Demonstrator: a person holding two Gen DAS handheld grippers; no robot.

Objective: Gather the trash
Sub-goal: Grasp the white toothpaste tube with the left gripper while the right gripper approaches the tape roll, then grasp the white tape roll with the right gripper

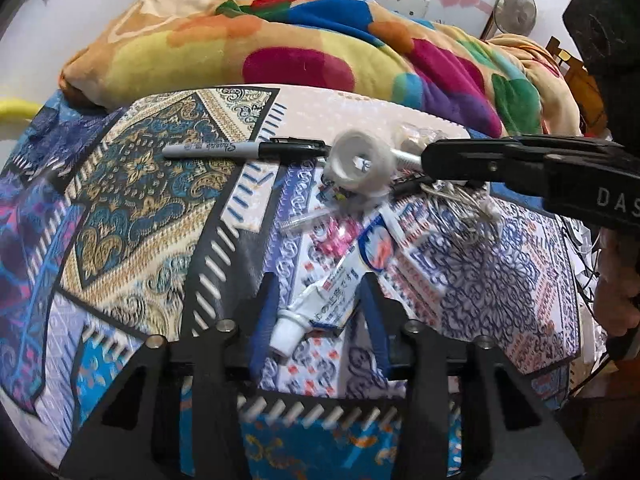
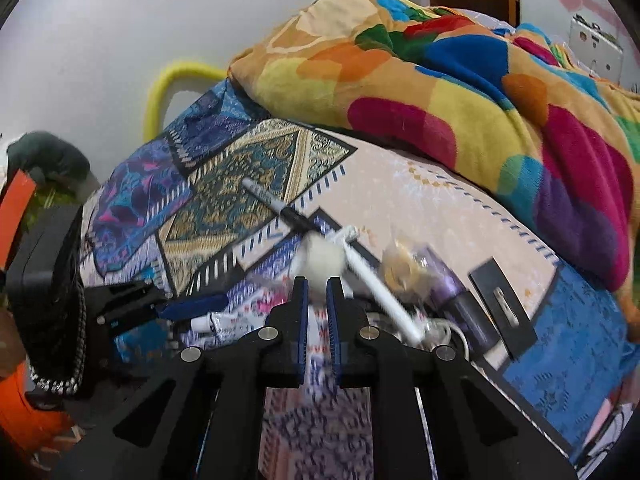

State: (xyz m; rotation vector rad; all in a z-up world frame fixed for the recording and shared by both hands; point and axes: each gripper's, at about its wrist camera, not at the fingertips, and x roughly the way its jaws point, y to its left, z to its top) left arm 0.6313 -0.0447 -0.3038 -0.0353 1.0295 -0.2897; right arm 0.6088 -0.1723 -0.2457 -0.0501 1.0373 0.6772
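left wrist view looks down on a patterned bedspread (image 1: 152, 208) with a heap of small things on it. the left gripper (image 1: 318, 300) stands with its blue-padded fingers (image 1: 264, 308) on either side of a white squeezed tube (image 1: 332, 292), whose cap end points toward the camera; the gap is narrow, but whether the pads press the tube cannot be told. beyond the tube lie pink-and-white wrappers (image 1: 332, 236), then a white tape roll (image 1: 358, 164), and a black marker (image 1: 244, 150) lies to the left of the roll. a tangle of white cord (image 1: 468, 200) sits to the right.

the right gripper (image 1: 430, 160) reaches in from the right edge in this view, its tip at the tape roll. from the right wrist view its jaws are drawn close together with the blurred white roll (image 2: 320, 264) at their tips, so it holds the roll. a white stick (image 2: 376, 284) slants just beside it, with a purple bottle (image 2: 452, 280) and a flat black card (image 2: 502, 304) further right. a bright multicoloured blanket (image 2: 440, 92) is heaped along the far side of the bed.
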